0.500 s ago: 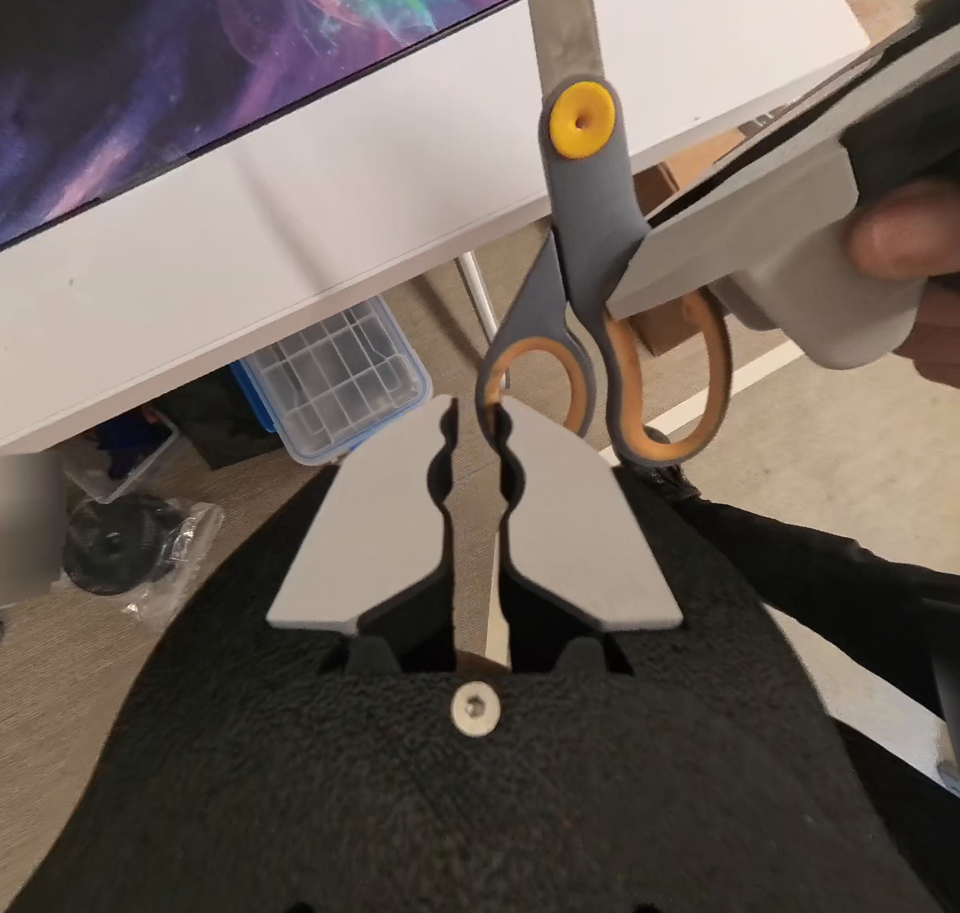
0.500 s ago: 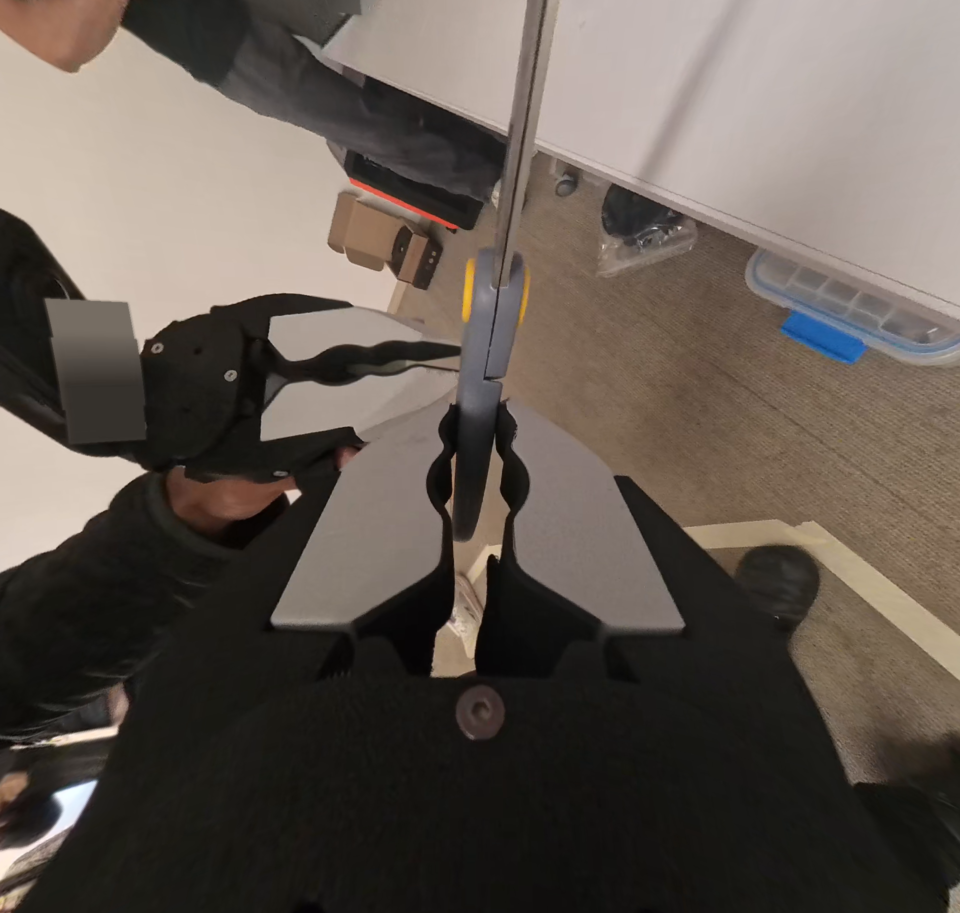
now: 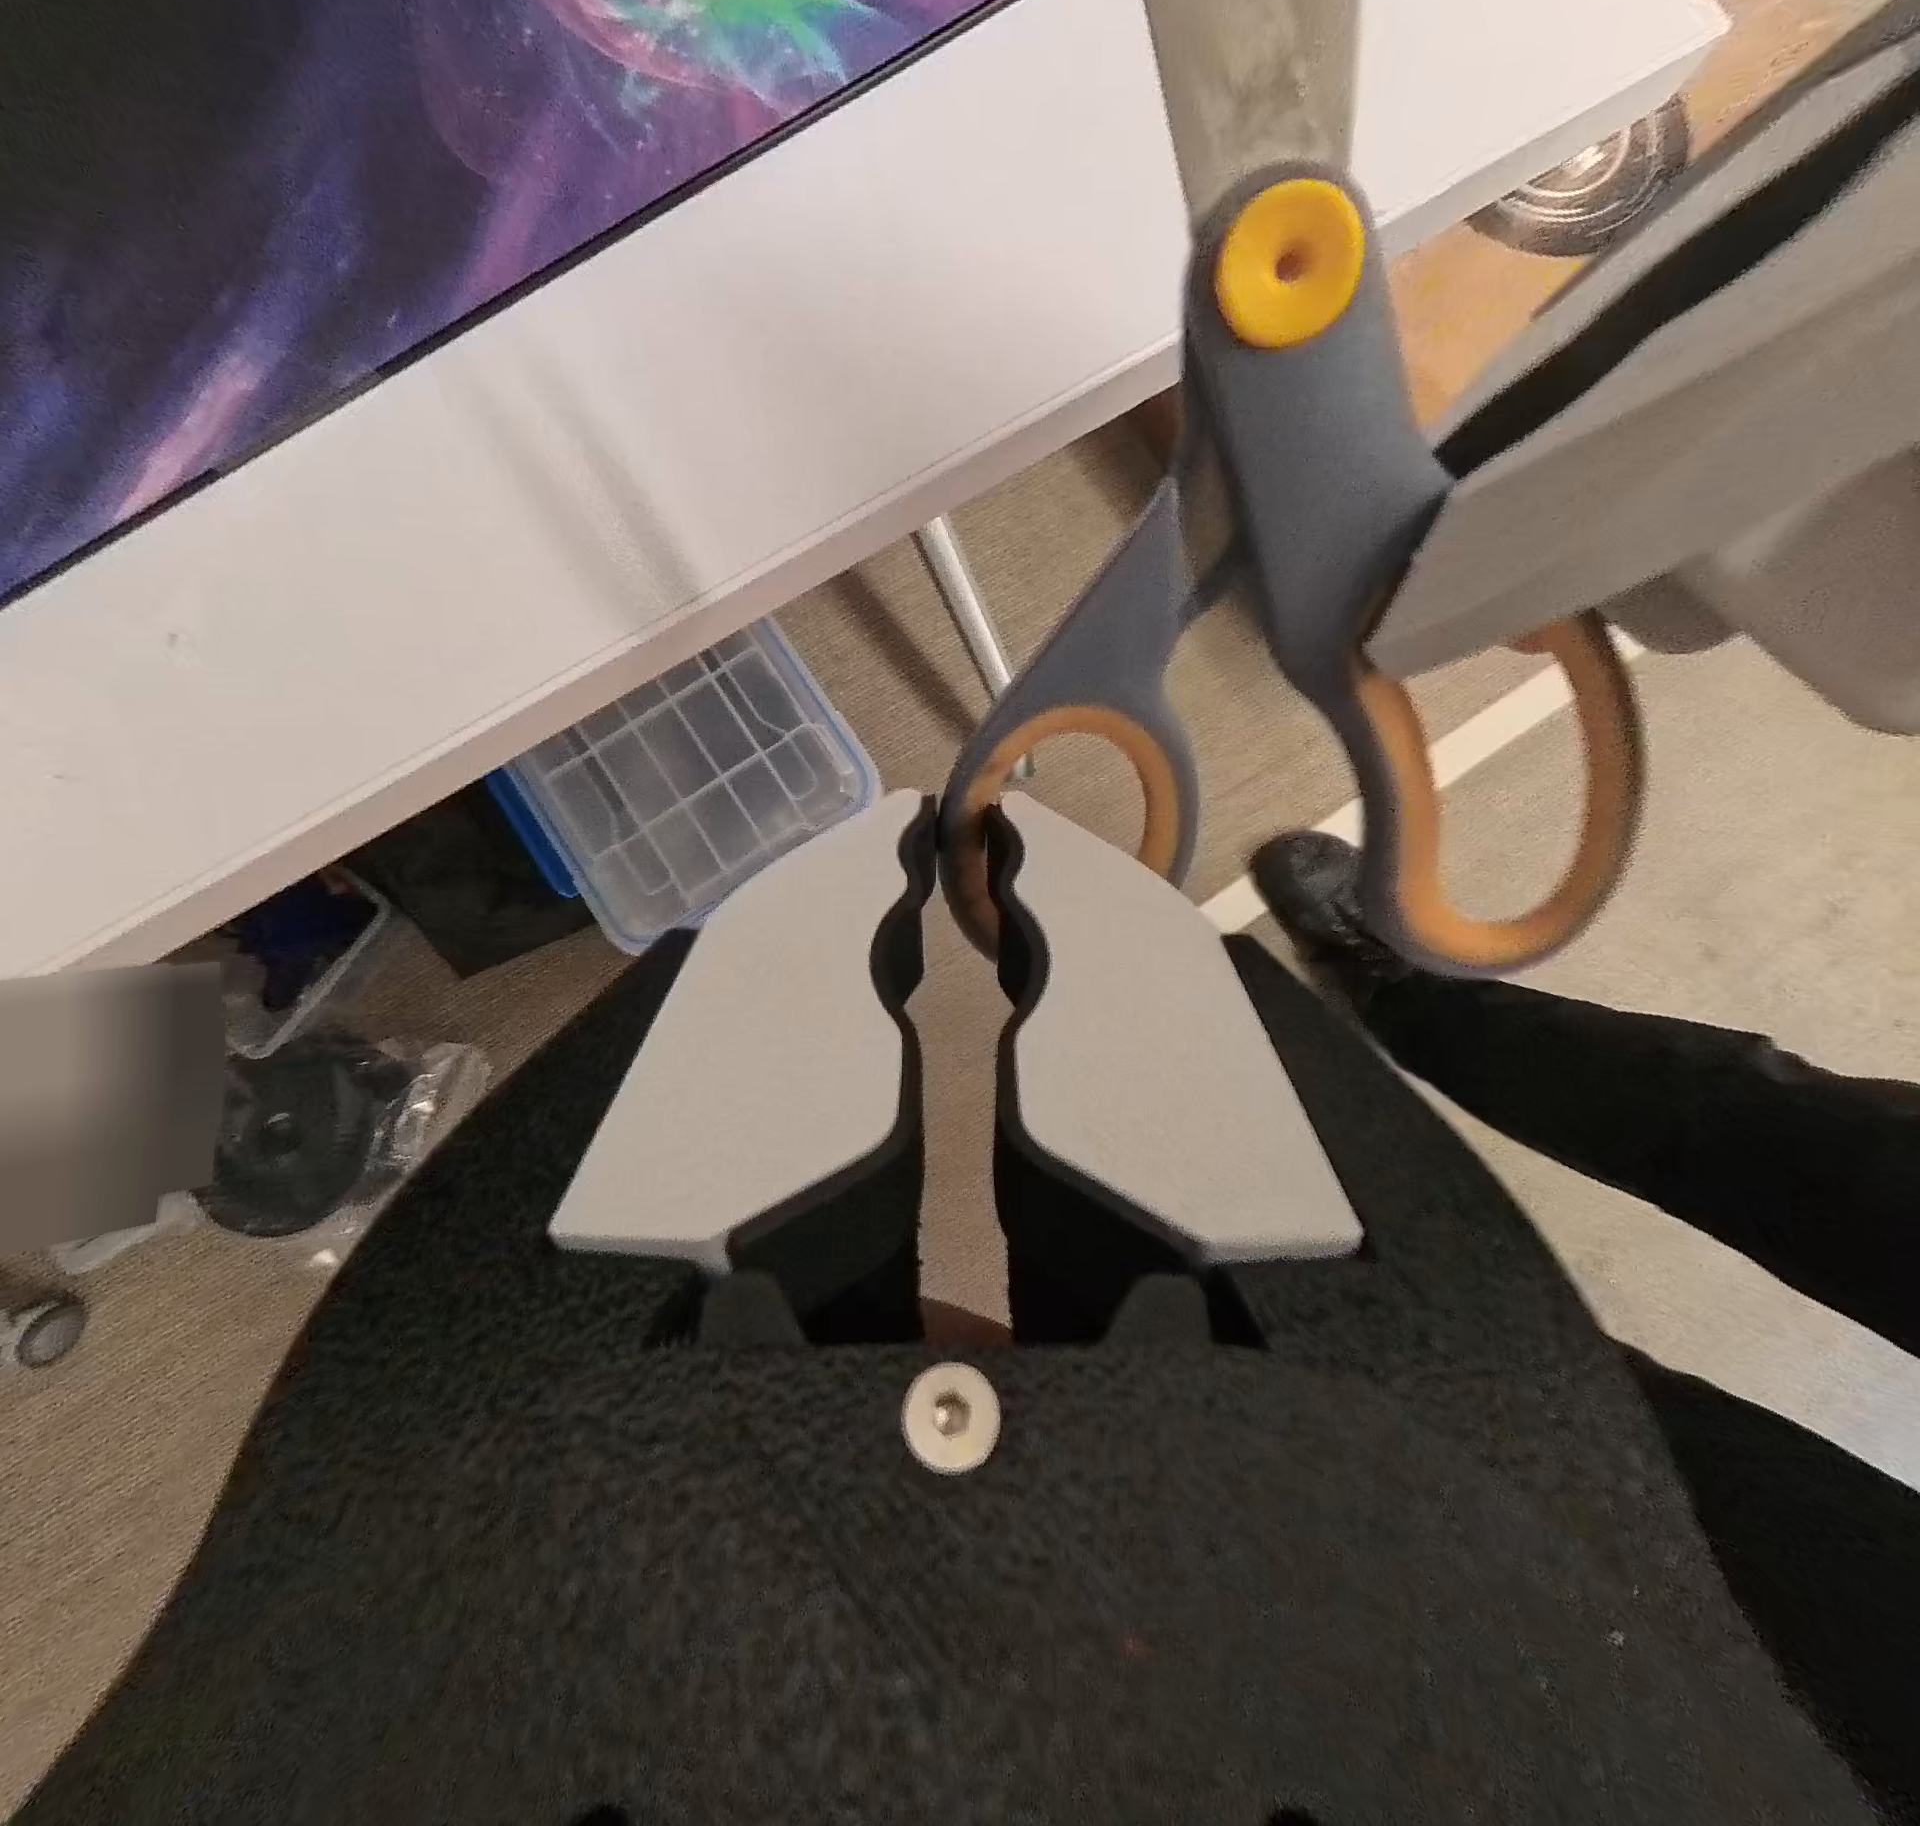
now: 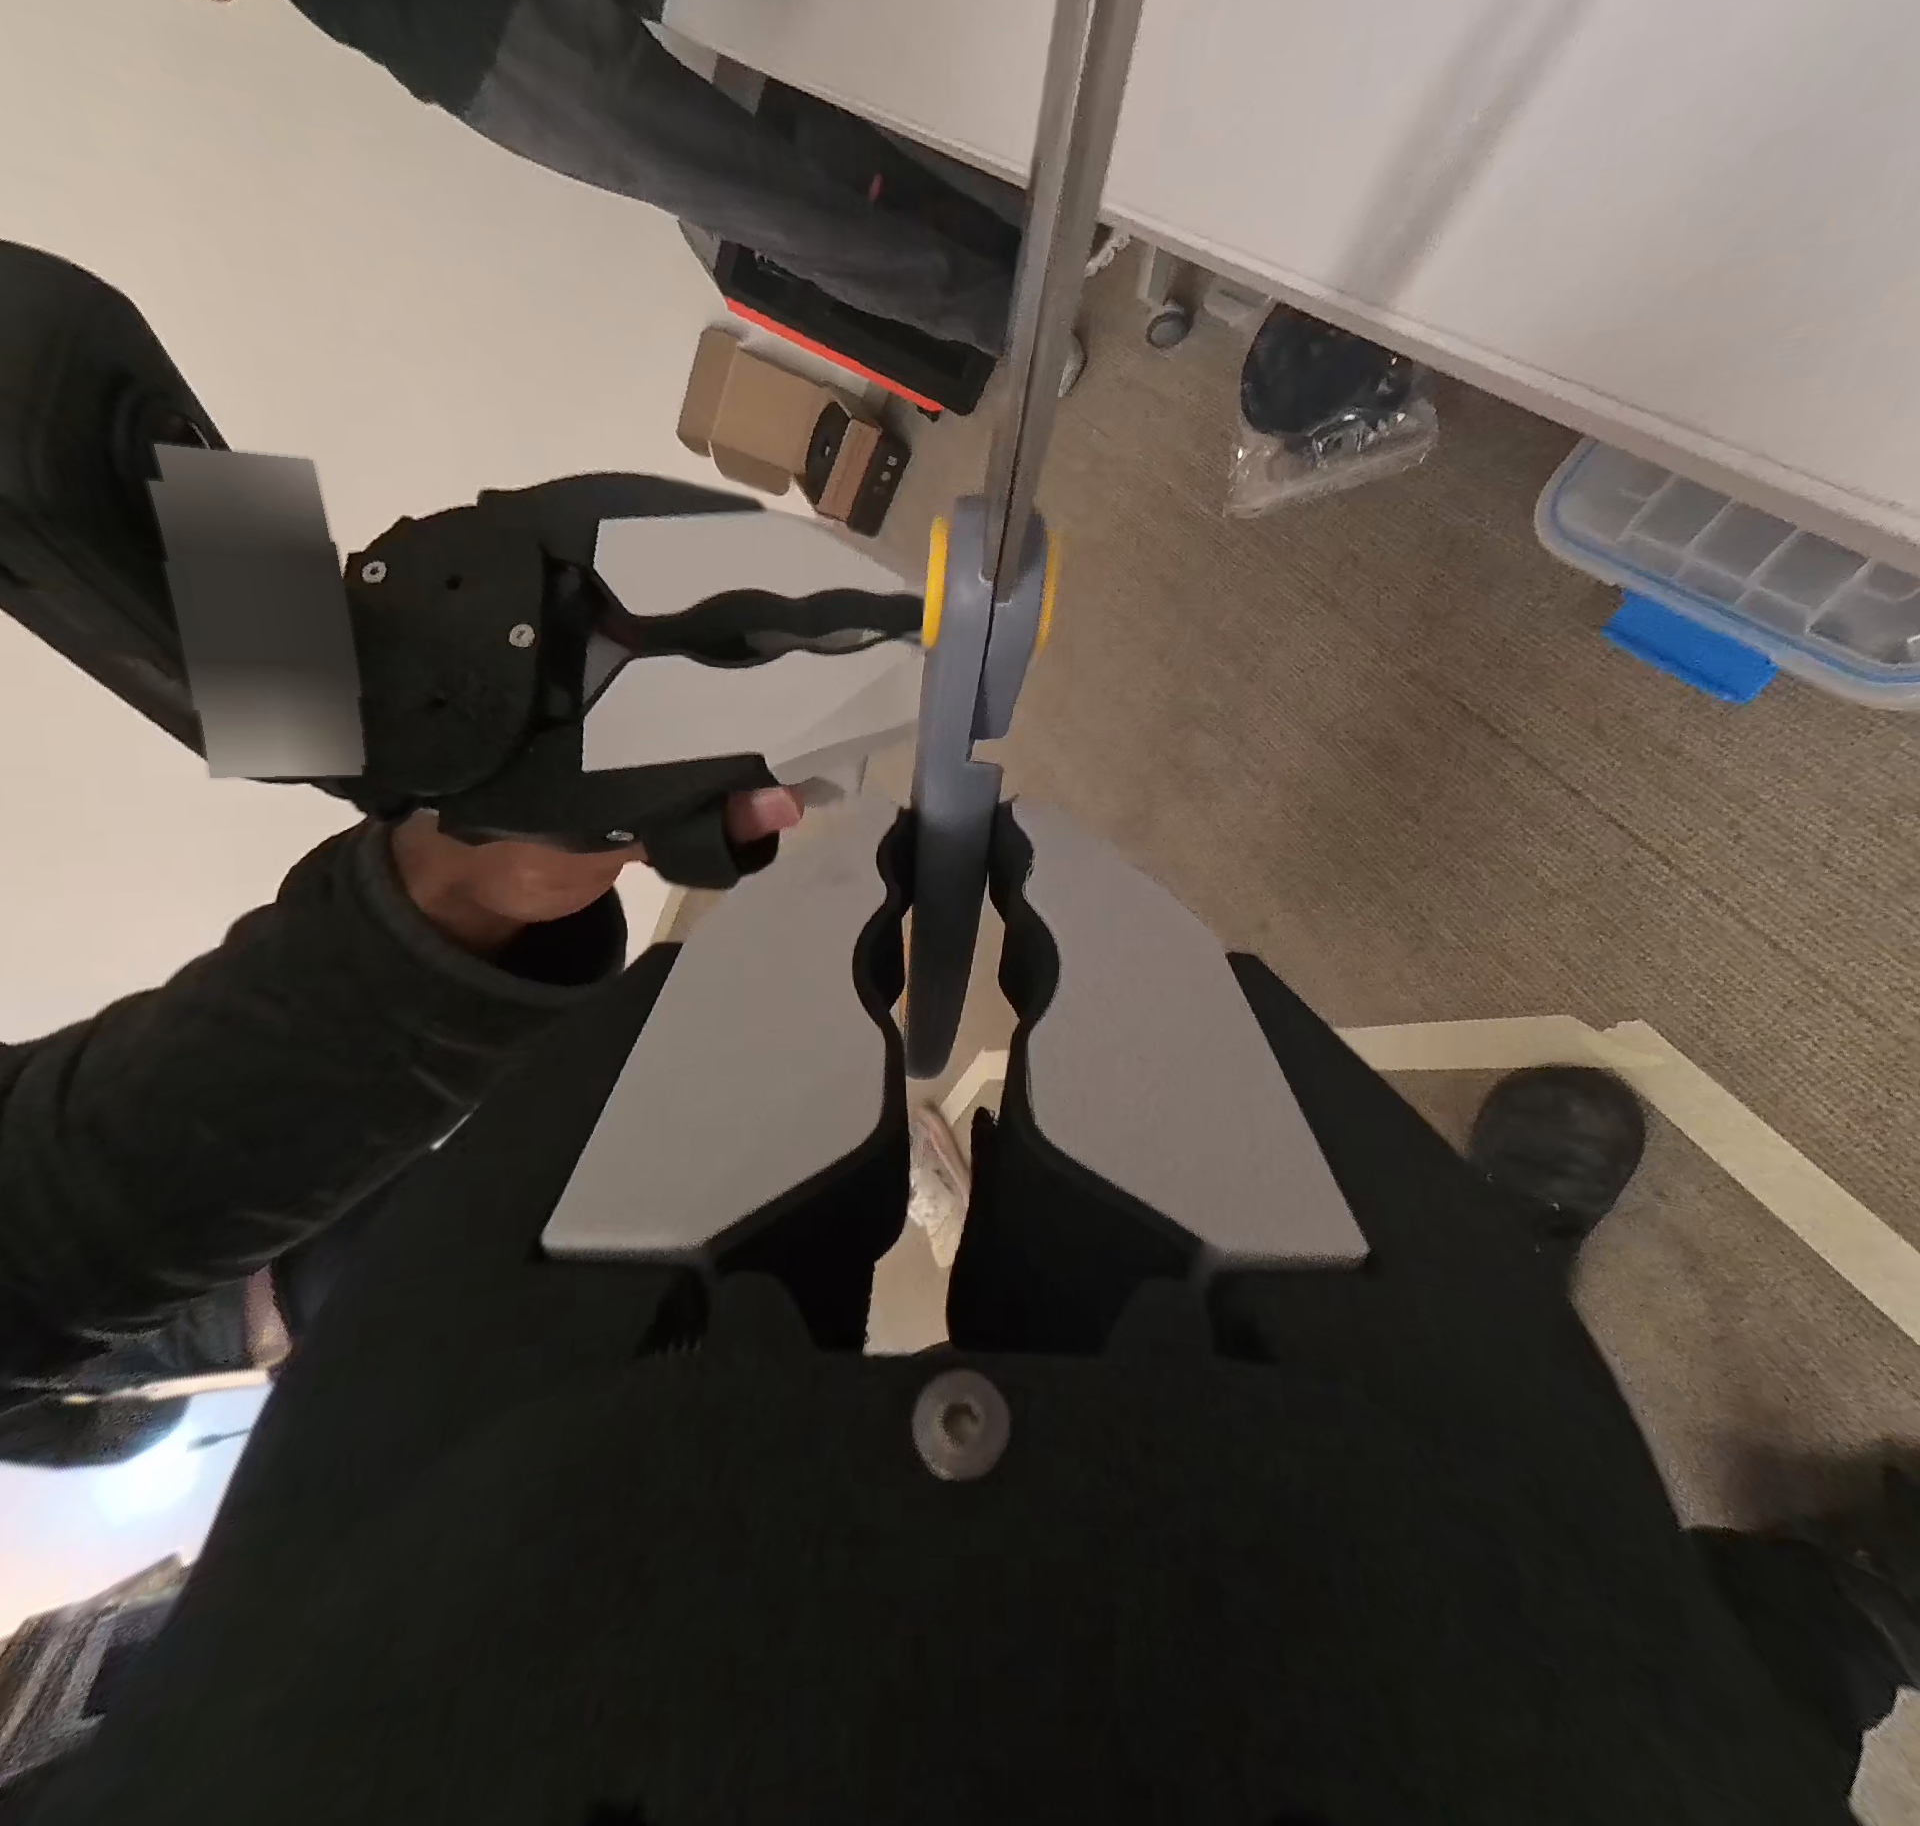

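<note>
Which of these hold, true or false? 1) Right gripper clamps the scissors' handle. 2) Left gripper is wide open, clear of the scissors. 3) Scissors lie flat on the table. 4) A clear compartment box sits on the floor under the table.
1) True: the right gripper is shut on the scissors.
2) False: the left gripper pinches the rim of the smaller finger loop.
3) False: they are held in the air, off the white table.
4) True: the clear box sits there.
</note>
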Available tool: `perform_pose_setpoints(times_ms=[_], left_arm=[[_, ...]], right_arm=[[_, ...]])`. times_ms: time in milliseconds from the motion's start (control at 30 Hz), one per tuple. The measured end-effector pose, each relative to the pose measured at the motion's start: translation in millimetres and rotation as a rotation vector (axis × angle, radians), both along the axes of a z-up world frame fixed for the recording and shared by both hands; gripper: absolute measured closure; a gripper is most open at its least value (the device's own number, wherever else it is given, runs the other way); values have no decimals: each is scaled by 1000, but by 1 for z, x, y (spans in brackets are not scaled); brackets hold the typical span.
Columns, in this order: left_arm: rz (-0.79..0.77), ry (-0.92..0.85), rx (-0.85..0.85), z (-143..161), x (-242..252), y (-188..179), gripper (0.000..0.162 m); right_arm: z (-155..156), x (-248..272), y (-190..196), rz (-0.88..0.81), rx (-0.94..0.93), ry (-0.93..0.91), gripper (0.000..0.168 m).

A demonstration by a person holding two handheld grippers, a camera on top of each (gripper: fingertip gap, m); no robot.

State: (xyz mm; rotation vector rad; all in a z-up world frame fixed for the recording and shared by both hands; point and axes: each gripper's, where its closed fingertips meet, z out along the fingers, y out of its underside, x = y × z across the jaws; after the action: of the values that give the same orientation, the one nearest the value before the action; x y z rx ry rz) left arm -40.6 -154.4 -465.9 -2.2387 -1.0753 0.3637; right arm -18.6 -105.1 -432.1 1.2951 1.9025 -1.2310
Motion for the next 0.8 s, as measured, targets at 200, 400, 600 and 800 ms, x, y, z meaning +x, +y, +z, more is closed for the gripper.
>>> perform_pose_setpoints(times_ms=[200,400,600,800], left_arm=[[10,46,-58,8,-21,-14,149],[29,45,-77,16,-30,-24,136],[139,-63,111,28,14,-21,125],[106,-237,384,31,55,26,148]], right_arm=[[0,21,0,71,-10,-59,155],[6,23,8,69,-82,-138,155],[13,11,7,27,-131,-157,154],[19,3,-7,21,-237,-206,154]])
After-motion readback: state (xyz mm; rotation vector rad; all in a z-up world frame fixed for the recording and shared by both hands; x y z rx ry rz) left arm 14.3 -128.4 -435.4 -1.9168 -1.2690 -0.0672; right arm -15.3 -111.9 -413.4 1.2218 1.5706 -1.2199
